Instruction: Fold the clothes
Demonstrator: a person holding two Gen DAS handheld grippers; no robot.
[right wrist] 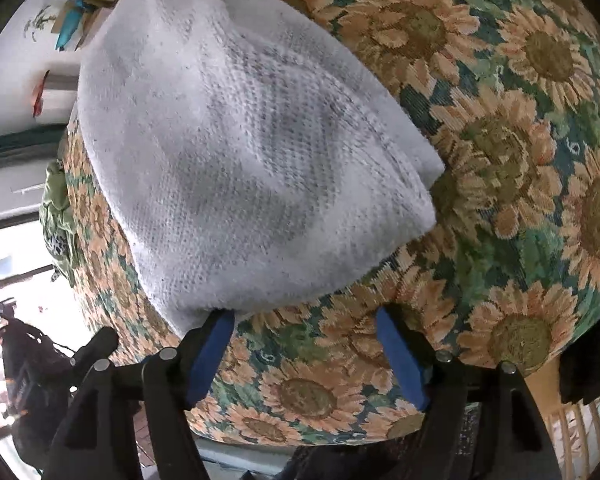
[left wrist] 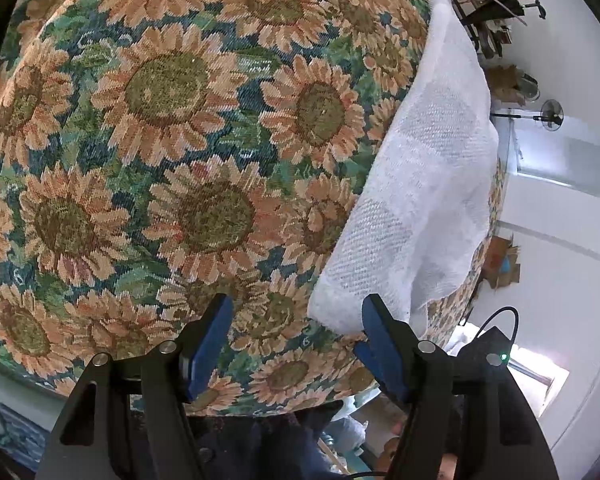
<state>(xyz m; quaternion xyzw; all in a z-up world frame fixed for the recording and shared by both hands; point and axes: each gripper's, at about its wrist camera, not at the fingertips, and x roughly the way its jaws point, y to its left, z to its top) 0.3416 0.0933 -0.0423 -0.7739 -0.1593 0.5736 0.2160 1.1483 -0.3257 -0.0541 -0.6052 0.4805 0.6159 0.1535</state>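
Your white waffle-knit cloth (left wrist: 424, 184) lies folded, long and soft, along the right edge of the woven sunflower-print worktop (left wrist: 172, 128). Left of it the worktop lies bare. Your left hand-held gripper (left wrist: 296, 316) and right hand-held gripper (right wrist: 306, 322) hang released, nothing between the jaws.

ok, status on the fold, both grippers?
Left gripper open, nothing between fingers. Right gripper open, left finger at white knit cloth edge. Cloth folded, lying on sunflower tablecloth. Nothing in the way.
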